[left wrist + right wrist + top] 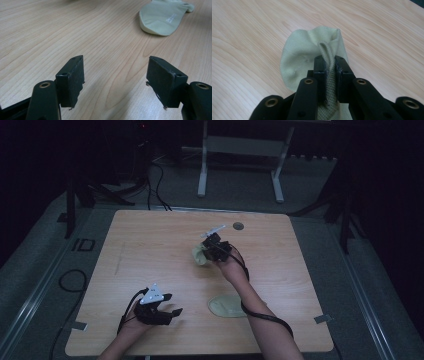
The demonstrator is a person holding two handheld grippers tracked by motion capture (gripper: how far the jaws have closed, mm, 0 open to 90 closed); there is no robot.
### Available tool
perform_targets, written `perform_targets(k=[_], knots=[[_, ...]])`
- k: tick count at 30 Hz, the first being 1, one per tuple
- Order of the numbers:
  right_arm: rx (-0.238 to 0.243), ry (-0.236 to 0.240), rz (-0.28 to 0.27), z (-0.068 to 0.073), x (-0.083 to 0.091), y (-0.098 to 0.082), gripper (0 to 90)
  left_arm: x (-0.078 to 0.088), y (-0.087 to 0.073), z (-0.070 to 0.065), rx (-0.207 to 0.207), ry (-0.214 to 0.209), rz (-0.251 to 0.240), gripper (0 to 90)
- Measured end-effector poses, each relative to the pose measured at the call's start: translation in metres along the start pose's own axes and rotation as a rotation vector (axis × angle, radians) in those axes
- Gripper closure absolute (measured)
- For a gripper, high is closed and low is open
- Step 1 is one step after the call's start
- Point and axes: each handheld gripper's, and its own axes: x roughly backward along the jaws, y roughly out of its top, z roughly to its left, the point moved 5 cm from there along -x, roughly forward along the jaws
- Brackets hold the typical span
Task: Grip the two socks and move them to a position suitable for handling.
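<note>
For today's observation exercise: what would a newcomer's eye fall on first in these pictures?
First, the right gripper, shut on a pale green sock near the table's middle. Next, a second sock lying flat near the front edge. The left gripper waits open at the front left.

Pale olive-green socks (299, 57) (knit-ribbed cuff) — light woodgrain table (150, 250), black jaws

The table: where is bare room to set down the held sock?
The table is bare across its far-left part, and along the right edge beyond the right claw. Crowded: the near middle, between the left claw and the flat sock.
</note>
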Motion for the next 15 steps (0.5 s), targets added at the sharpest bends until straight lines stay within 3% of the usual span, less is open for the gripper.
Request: perform_targets(k=[8,15], knots=[[-0.052,-0.029,0.000,-0.025,0.028,-0.036,81.3,-0.004,0.000,-0.002,-0.003,-0.003,0.012,30.4],[-0.110,-0.059,0.027,-0.037,0.035,-0.081,81.2,-0.008,0.004,-0.007,-0.014,-0.012,0.008,30.4]])
